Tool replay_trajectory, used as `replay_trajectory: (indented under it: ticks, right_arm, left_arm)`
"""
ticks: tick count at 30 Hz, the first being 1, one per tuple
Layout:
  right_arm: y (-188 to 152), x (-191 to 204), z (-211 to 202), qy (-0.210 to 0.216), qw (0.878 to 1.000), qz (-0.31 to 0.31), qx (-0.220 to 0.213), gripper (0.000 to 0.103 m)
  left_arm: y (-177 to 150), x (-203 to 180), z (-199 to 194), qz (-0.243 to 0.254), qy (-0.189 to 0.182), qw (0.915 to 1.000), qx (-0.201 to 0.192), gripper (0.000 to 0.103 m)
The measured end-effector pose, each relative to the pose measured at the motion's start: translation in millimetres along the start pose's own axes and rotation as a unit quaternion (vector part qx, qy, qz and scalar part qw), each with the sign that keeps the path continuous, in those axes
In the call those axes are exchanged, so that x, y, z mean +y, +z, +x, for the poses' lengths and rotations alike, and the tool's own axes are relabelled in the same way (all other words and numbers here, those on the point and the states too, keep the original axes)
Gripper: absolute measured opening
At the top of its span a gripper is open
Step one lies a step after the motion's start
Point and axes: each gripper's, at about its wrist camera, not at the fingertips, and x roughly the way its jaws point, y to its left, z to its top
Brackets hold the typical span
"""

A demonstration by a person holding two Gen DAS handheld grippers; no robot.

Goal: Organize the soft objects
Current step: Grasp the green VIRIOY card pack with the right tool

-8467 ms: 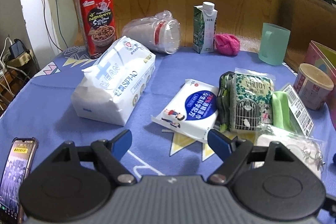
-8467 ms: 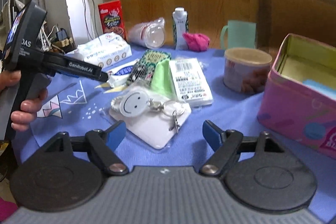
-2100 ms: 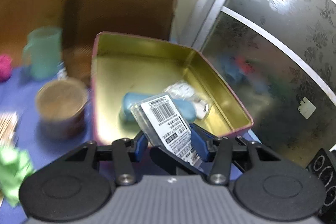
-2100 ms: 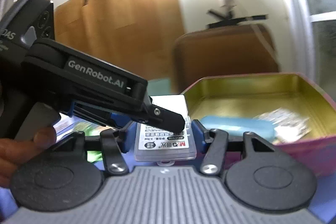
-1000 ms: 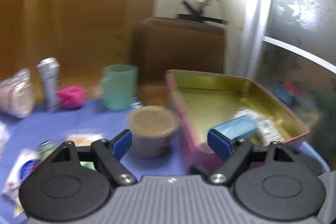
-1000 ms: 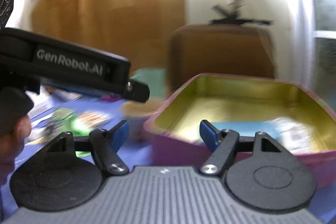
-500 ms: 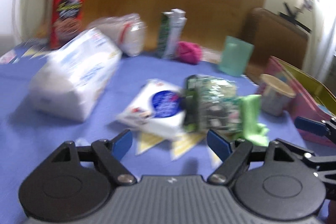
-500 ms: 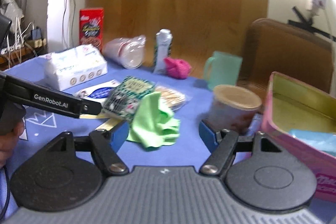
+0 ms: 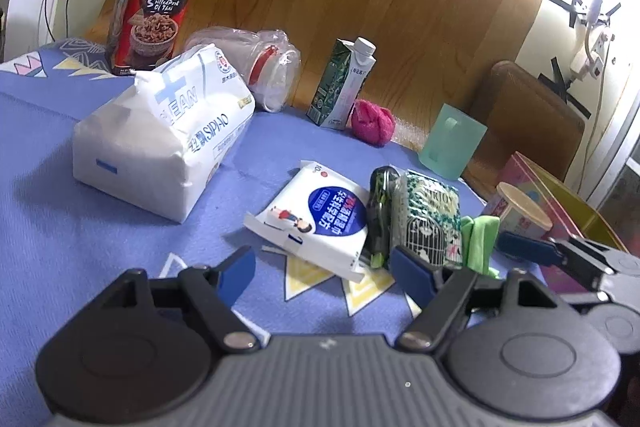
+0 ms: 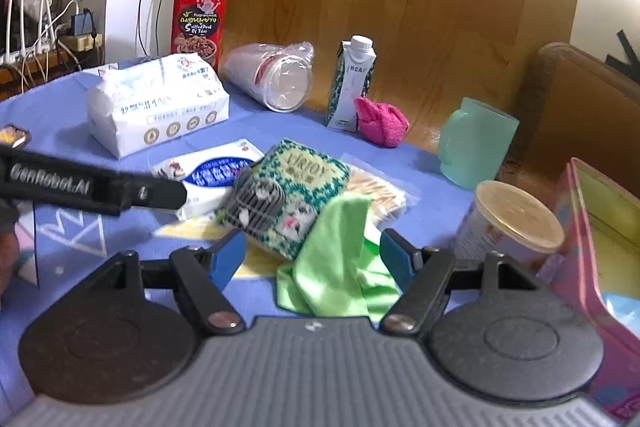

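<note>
**Clutter on the blue cloth, both grippers empty**

Clutter fills the middle of both views. On the blue tablecloth [image 9: 100, 235] a big white tissue pack [image 9: 168, 135] lies at centre left, with a red snack box [image 9: 158, 3] standing upright behind it in the upper left and a bagged stack of clear cups [image 9: 260, 67] lying on its side beside that. A green-and-white carton [image 9: 344, 83] stands upright at top centre, a pink fluffy ball [image 9: 372, 127] touching its right side, and a mint mug [image 9: 452, 143] further right.

Left gripper [image 9: 322, 267] sits at the bottom of its view, jaws released with nothing between them; just beyond its tips lie a flat wet-wipe pack [image 9: 320, 223] and a green patterned tissue pack [image 9: 428, 219], side by side.

Right gripper [image 10: 312, 253] is likewise released and holds nothing. The green cloth [image 10: 340, 259] lies crumpled on the table between and just ahead of its fingers (whether a pad brushes it I can't tell), leaning on the patterned pack. A bag of wooden sticks [image 10: 380, 191] lies behind the cloth.

At lower right a paper-lidded tub [image 10: 516, 227] stands closed, just beside the open pink tin [image 10: 580, 227]; something pale blue [image 10: 624, 307] shows inside the tin at the frame edge.
</note>
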Motion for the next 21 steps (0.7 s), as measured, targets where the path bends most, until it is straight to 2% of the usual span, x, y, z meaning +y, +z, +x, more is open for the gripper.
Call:
replay_trajectory:
  ticks: [5,10,11,12,15,17,21]
  right_arm:
    - [14.9,13.5,12.2,0.007,0.999,-0.037,-0.015,0.076]
    - [24.3,15.6,41.1,0.008,0.999,-0.046,0.011,0.079]
    - [25.0,13.8,45.0,0.012,0.999,-0.041,0.016,0.079]
    - [26.0,12.0,48.7,0.017,0.999,-0.038,0.019,0.071]
    - [25.7,16.2,41.5,0.012,0.998,-0.061,0.004,0.062]
    - [25.4,17.4,28.7,0.015,0.997,-0.07,-0.015,0.062]
    - [22.1,14.5,-4.2,0.064,0.995,-0.08,-0.013,0.062]
  left_arm:
    - [0.2,7.3,-5.2,-0.02,-0.004,0.9997,-0.015,0.076]
    - [0.4,12.1,-6.3,-0.031,-0.011,0.9993,-0.02,0.076]
    - [0.1,11.9,-6.8,-0.03,-0.012,0.9992,-0.022,0.076]
    - [-0.2,11.2,-7.5,-0.029,-0.013,0.9992,-0.024,0.076]
    - [-1.4,11.2,-9.3,-0.031,-0.017,0.999,-0.028,0.076]
    - [-1.2,13.4,-9.5,-0.038,-0.02,0.9987,-0.028,0.076]
    - [-0.1,18.9,-7.4,-0.053,-0.025,0.9981,-0.02,0.076]
